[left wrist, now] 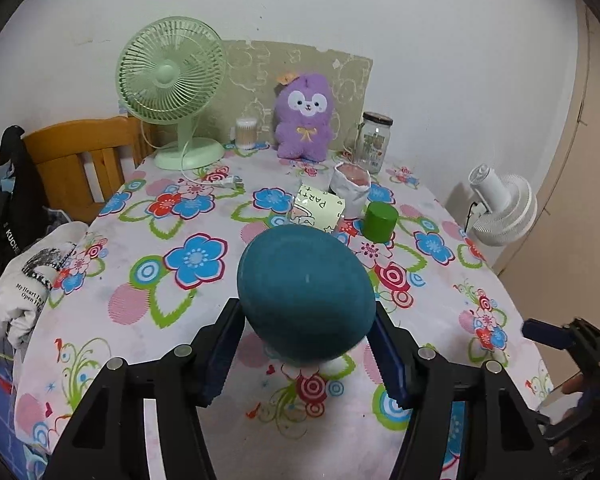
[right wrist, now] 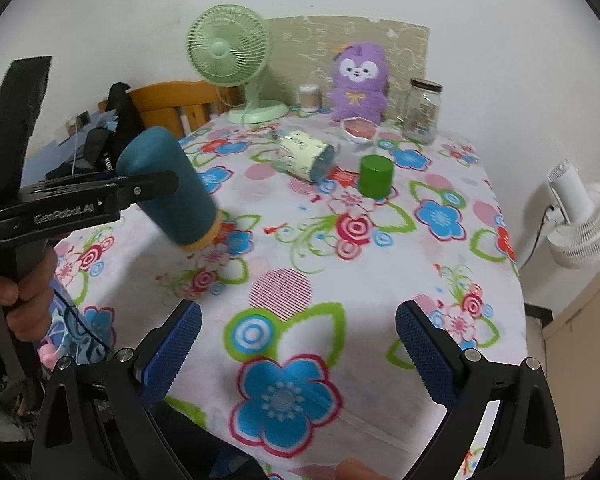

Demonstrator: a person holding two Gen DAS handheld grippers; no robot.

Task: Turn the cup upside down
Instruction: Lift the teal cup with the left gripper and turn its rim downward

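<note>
- The left gripper (left wrist: 306, 344) is clamped on the teal cup (left wrist: 306, 294), one blue pad against each side of its body.
- In the right wrist view the teal cup (right wrist: 170, 186) hangs tilted above the left part of the floral tablecloth (right wrist: 340, 280), base up and to the left, yellowish rim down and to the right.
- The left gripper (right wrist: 156, 184) crosses the cup's side, and the person's hand (right wrist: 16, 292) wraps its handle.
- Behind stands a green desk fan (right wrist: 228, 52).
- A glass bottle with a pale label (right wrist: 306, 156) lies on its side near the table's middle.
- Just right of it stands a green cylinder (right wrist: 375, 175).
- At the back sit a purple plush toy (right wrist: 358, 80) and a glass jar (right wrist: 422, 110).
- The right gripper (right wrist: 298, 350) hovers low over the near table edge, jaws spread wide with nothing between them.
- A white fan (right wrist: 580, 220) stands off the table at far right.
</note>
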